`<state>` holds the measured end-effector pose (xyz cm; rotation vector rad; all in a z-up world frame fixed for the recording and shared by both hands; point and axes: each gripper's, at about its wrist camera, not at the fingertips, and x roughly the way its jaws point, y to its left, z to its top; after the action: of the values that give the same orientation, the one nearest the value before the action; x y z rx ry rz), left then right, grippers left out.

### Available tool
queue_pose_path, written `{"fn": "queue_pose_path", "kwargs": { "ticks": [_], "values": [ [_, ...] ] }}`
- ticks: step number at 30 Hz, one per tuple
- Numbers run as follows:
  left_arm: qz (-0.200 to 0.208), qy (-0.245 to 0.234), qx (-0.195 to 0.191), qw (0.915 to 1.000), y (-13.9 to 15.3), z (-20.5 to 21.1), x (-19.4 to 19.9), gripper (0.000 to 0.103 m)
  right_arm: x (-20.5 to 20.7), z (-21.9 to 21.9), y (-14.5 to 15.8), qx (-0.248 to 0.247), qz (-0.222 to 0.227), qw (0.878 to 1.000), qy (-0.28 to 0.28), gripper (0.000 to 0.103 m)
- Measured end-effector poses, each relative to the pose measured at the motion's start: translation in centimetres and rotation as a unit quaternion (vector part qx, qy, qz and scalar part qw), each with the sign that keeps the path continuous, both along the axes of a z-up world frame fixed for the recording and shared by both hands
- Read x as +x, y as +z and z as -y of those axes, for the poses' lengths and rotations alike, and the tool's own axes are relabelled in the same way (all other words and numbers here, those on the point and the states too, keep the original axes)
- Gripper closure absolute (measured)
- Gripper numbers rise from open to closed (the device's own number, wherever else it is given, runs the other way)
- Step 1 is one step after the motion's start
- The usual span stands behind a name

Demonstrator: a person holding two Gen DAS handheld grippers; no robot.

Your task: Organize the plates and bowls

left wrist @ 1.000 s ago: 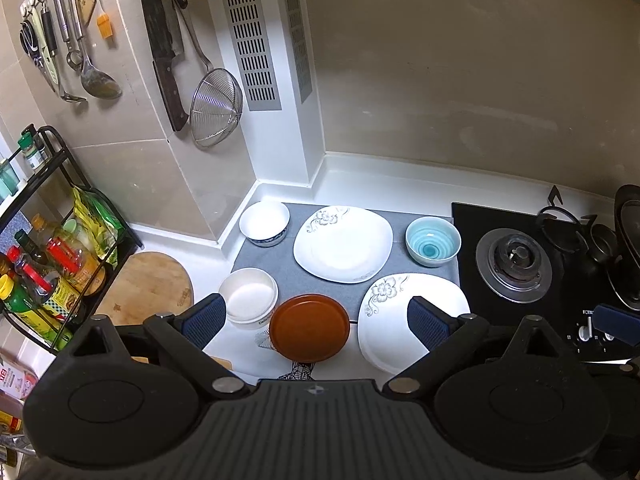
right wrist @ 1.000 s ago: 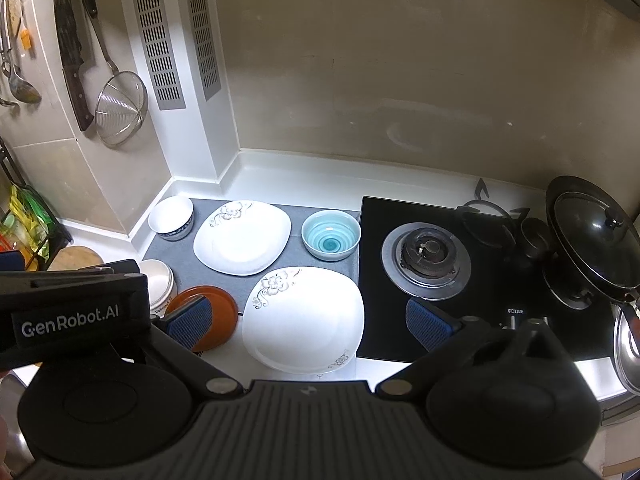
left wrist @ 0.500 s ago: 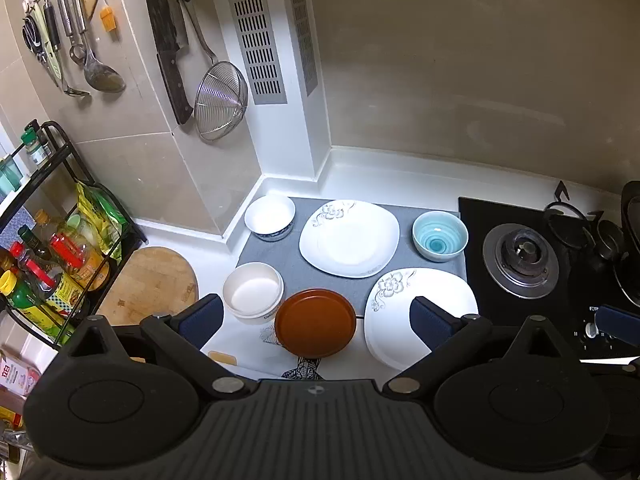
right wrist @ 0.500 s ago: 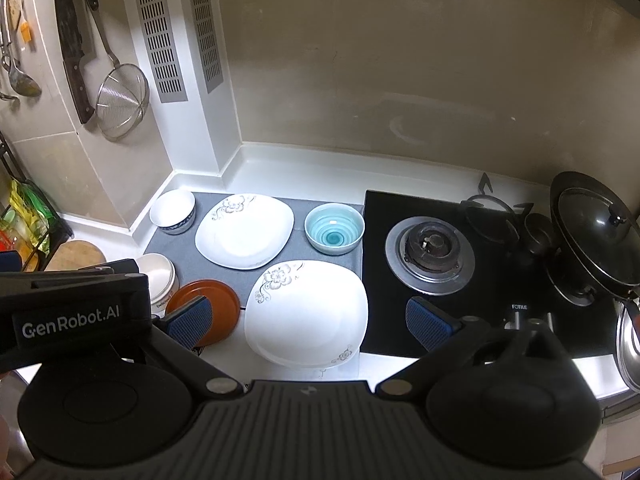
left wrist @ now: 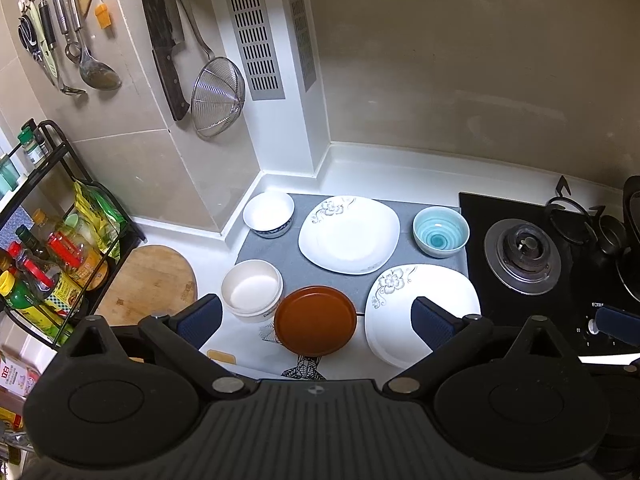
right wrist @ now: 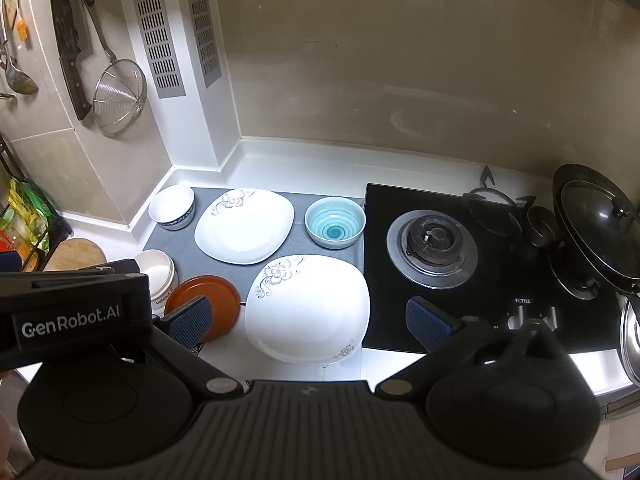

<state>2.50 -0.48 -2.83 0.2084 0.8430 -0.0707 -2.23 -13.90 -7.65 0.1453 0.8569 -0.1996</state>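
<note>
the left claw point(left wrist: 316, 316) is wide open and holds nothing, up over the brown plate point(left wrist: 315, 320). the right claw point(right wrist: 308, 320) is wide open too, over the near white plate point(right wrist: 307, 307). on the gray mat point(left wrist: 296, 268), a second flowered white plate point(left wrist: 349, 234) sits in the middle. at its 3 o'clock is the blue bowl point(left wrist: 440, 231), at 9 o'clock a white bowl point(left wrist: 269, 214). the cream bowl point(left wrist: 252, 291) sits at 10 o'clock of the brown plate. all bowls look empty.
</note>
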Motion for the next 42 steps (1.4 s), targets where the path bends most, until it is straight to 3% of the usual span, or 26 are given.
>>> {"fn": "queue_pose_path", "kwargs": {
  "ticks": [21,24,30,33,35,38,40,42],
  "values": [
    [-0.014,0.001,0.009,0.9999,-1.7,0.1,1.6,0.002,1.7,-0.2,-1.8,0.007,-0.016,1.0,-0.005,0.0],
    [-0.016,-0.018,-0.009,0.9997,-2.6,-0.5,2.5,0.002,2.3,-0.4,-2.7,0.009,-0.011,1.0,0.0,0.0],
    [-0.062,-0.061,-0.094,0.9918,-8.9,-5.1,5.5,0.003,3.6,-0.3,-8.7,0.027,0.001,0.999,0.028,0.0],
    [-0.066,-0.064,-0.169,0.9813,-12.4,-8.6,7.3,0.003,4.1,0.3,-12.3,-0.002,0.013,1.0,0.007,0.0],
    [-0.084,-0.061,-0.2,0.9743,-14.3,-10.3,9.2,0.003,4.6,0.7,-13.9,-0.036,0.018,0.999,-0.007,0.0],
    [-0.101,-0.081,-0.204,0.9704,-16.7,-11.1,12.3,0.003,4.9,1.7,-15.3,-0.06,0.043,0.997,0.024,0.0],
    [-0.118,-0.111,-0.181,0.97,-18.4,-10.4,14.3,0.003,4.7,2.5,-16.0,-0.038,0.071,0.995,0.059,0.0],
    [-0.14,-0.14,-0.149,0.9687,-20.1,-9.3,16.0,0.003,5.2,3.3,-17.1,-0.038,0.053,0.997,0.046,0.0]
  ]
}}
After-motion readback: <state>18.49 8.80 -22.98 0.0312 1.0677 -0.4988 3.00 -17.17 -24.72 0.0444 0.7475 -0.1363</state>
